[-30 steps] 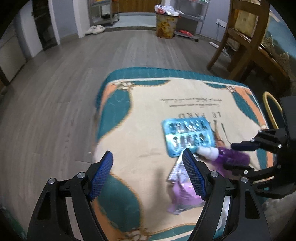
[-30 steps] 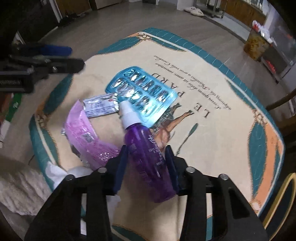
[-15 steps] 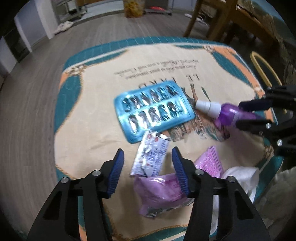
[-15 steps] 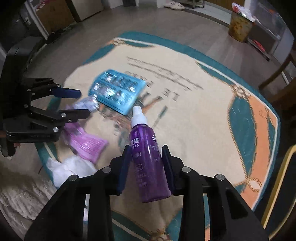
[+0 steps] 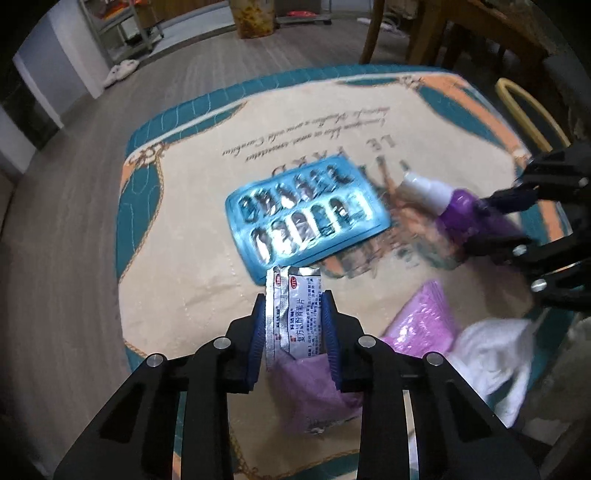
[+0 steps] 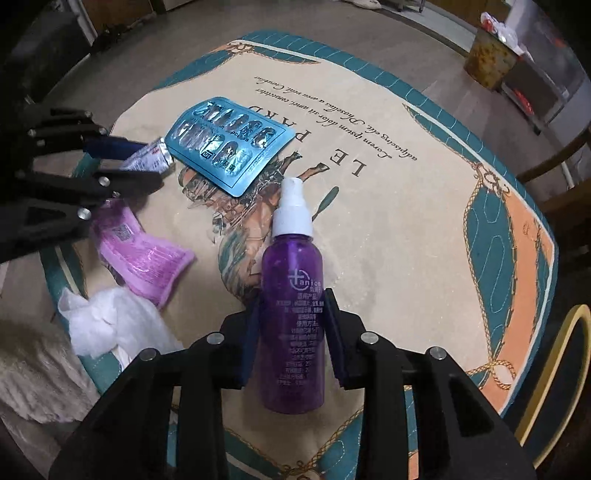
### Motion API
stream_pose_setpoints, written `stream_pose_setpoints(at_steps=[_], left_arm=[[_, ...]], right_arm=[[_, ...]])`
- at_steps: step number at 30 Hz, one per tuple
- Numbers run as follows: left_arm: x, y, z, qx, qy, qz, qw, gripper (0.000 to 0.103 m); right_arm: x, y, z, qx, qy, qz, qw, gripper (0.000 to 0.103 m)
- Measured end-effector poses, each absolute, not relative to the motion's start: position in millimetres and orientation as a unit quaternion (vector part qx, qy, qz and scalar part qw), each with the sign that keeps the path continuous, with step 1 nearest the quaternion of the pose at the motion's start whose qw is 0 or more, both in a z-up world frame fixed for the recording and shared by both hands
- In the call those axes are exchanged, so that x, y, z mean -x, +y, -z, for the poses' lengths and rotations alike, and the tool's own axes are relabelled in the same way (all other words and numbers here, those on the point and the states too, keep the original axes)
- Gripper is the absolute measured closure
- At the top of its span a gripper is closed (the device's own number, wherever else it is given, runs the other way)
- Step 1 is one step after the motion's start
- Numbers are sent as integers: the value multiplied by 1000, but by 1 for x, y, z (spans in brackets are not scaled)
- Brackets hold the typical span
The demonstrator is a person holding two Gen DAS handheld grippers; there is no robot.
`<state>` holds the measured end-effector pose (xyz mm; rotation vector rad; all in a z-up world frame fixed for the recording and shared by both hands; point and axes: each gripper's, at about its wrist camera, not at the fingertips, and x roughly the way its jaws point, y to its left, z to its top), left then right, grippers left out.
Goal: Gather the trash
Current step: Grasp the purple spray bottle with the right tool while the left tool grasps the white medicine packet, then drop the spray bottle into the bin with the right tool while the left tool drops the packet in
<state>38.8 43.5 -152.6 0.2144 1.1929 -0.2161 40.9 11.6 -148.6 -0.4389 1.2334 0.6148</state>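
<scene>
Since half a second ago, the left gripper [image 5: 294, 325] has closed its fingers on the silver sachet [image 5: 293, 314], which lay loose on the mat [image 5: 192, 229] before. Right gripper [image 6: 291, 332] keeps clamping the purple spray bottle [image 6: 291, 295]. Both pieces seem ready for carrying to the far bin [image 5: 253, 16]; the blue blister pack [image 5: 306, 218] and pink wrapper [image 6: 147, 258] remain.
</scene>
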Motion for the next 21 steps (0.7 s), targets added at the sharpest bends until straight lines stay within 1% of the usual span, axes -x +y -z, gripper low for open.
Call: stream_pose_setpoints(at_steps=[5, 12, 21], left_arm=[[-35, 48, 122, -73, 523, 102, 843, 72], [-43, 42, 82, -57, 472, 99, 874, 72], [-59, 9, 42, -40, 435, 112, 892, 72]], right_arm=[[-45, 4, 137, 174, 559, -270, 764, 71], [-53, -25, 101, 115, 532, -255, 799, 71], [-58, -78, 48, 52, 497, -229, 835, 71]])
